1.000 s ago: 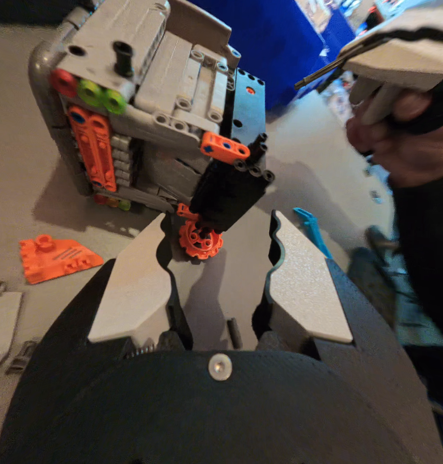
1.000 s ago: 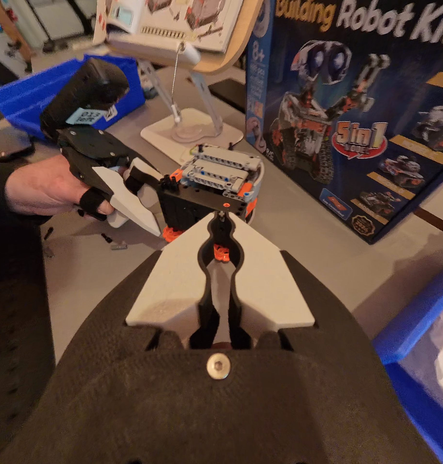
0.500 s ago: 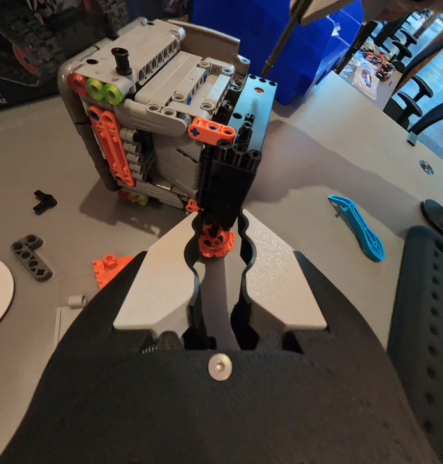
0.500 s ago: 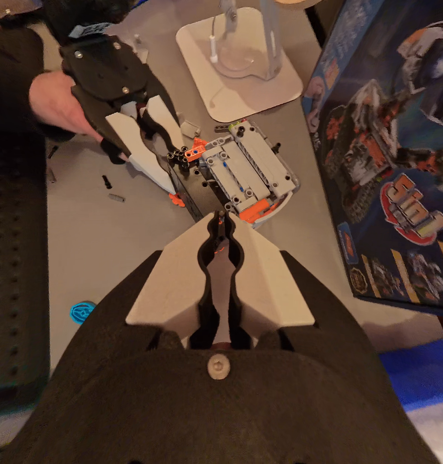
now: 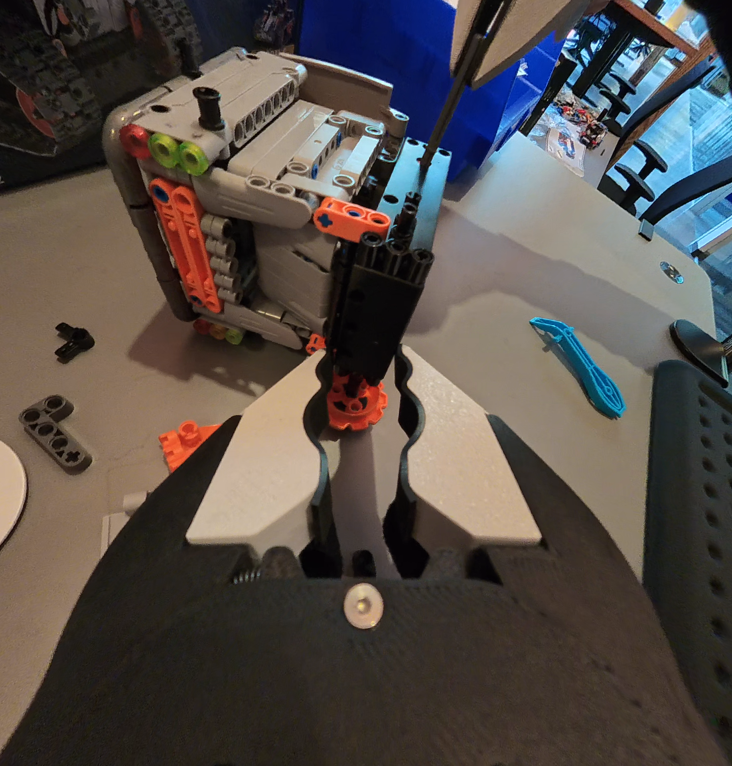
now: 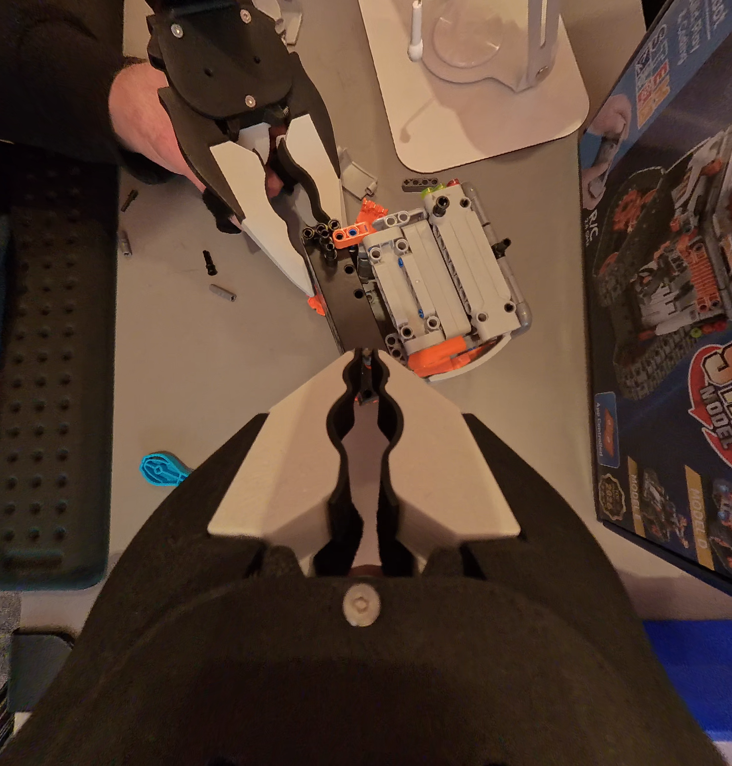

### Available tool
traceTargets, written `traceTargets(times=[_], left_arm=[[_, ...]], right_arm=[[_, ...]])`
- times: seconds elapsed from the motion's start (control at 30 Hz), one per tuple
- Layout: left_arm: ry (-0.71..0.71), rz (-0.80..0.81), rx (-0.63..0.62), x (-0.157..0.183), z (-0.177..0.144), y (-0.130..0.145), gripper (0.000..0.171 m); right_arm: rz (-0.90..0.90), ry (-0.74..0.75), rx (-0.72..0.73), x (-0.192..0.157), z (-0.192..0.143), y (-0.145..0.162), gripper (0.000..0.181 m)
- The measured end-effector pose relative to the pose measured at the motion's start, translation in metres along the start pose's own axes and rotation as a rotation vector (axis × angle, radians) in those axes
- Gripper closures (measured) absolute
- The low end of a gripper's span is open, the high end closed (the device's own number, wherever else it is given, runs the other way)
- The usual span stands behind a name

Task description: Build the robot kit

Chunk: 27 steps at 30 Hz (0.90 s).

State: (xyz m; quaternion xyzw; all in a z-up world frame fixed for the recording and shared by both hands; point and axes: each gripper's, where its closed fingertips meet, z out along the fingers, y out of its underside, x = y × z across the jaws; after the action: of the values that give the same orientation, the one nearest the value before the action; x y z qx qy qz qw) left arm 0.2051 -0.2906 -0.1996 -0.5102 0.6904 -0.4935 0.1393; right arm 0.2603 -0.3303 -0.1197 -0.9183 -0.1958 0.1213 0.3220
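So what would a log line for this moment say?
left tongs: around orange gear, not clamped | right tongs: shut on black part | brick model: on table

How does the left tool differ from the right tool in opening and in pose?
The left tool is open, its fingers flanking the orange gear; the right tool is shut on a thin dark rod. The left tool meets the model low, from the side; the right tool points down from above. Both have white fingers with wavy black pads.
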Motion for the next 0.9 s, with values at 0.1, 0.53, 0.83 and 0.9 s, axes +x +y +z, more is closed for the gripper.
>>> traceTargets(times=[0.1, 0.53, 0.83, 0.9], left_arm=[[-0.007, 0.022, -0.002, -0.0004, 0.0002, 0.0000, 0.145], [0.023, 0.069, -0.021, -0.0028, -0.0003, -0.0004, 0.145], [0.035, 0.083, -0.019, -0.0039, -0.0003, -0.0014, 0.146], [0.035, 0.089, -0.020, -0.0039, -0.0003, -0.0012, 0.146]], right_arm=[[0.016, -0.004, -0.026, 0.0024, 0.0002, 0.0004, 0.180], [-0.082, -0.143, -0.061, 0.0032, 0.0003, 0.0011, 0.180], [-0.118, -0.176, -0.098, 0.0033, -0.0001, 0.0018, 0.180], [-0.121, -0.179, -0.096, 0.0027, 0.0004, 0.0011, 0.180]])
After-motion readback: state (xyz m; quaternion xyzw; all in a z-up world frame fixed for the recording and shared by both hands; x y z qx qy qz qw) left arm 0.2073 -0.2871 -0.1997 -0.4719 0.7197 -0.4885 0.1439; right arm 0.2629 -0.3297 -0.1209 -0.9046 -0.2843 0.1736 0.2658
